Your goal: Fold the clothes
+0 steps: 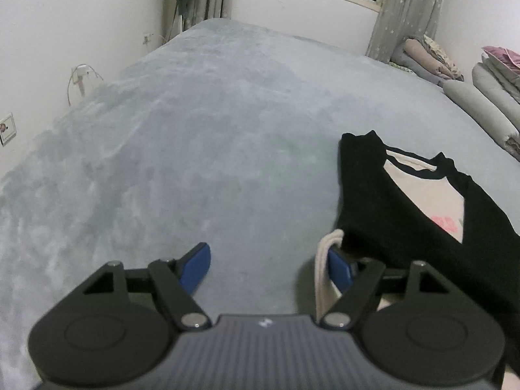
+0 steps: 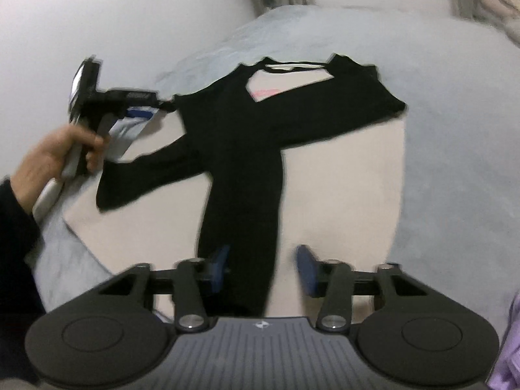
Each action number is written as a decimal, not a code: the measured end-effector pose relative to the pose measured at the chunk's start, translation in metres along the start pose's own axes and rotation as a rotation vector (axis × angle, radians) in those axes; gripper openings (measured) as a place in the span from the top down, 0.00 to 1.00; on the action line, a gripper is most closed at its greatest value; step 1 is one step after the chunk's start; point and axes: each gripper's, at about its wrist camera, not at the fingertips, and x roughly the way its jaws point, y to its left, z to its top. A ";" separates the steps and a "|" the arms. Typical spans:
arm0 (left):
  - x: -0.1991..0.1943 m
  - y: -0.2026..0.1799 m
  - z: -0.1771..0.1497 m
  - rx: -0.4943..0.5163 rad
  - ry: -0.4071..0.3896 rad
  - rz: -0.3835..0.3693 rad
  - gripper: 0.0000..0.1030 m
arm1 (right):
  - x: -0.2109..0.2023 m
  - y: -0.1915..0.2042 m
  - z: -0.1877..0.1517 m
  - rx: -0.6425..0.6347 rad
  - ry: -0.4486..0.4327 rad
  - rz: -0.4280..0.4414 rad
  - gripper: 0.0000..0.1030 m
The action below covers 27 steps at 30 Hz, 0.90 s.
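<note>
Left gripper point(image 1: 265, 268) is hovering with jaws spread, right finger brushing the cream side edge of the shirt point(image 2: 240, 149). Right gripper point(image 2: 263, 269) is sitting spread over a black sleeve near the hem. Shirt is lying flat on the grey bed point(image 1: 195, 130), both sleeves crossing inward; body folds seem left.

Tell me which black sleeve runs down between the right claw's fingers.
The long middle sleeve, reaching the right claw; the other sleeve ends toward the hand.
</note>
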 end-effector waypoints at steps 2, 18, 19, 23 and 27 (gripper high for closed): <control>0.000 -0.002 -0.001 0.010 -0.003 0.010 0.27 | -0.002 0.012 0.002 -0.065 0.007 -0.038 0.88; -0.004 -0.010 -0.004 0.076 0.009 0.046 0.27 | -0.012 0.015 0.011 -0.202 -0.029 -0.395 0.62; -0.005 -0.010 -0.003 0.074 0.010 0.045 0.26 | -0.012 0.010 0.012 -0.178 -0.042 -0.384 0.62; -0.015 -0.010 0.000 0.063 -0.006 0.031 0.25 | -0.032 0.002 0.026 -0.099 -0.140 -0.290 0.62; -0.028 -0.015 0.003 0.082 -0.027 0.036 0.24 | -0.020 0.012 0.023 -0.141 -0.105 -0.238 0.63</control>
